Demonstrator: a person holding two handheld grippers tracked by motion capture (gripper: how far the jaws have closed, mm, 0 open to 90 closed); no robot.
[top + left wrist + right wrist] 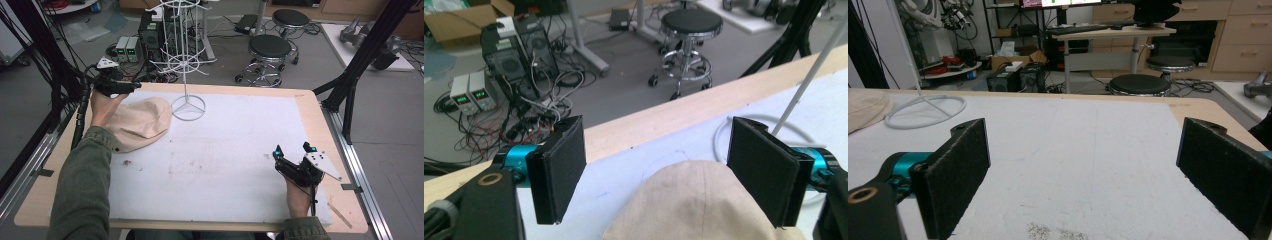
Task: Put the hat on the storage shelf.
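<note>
Left gripper [131,86] hangs over the far edge of the beige cap [137,122], jaws spread wide with nothing between them, and in the left gripper view the cap's crown [699,200] sits just below the gap, whether touching I cannot tell. The cap lies on the white mat [225,150] just beside the ring base of the white wire rack [188,107]. Right gripper [292,149] sits near the mat's right edge, jaws wide apart and empty.
</note>
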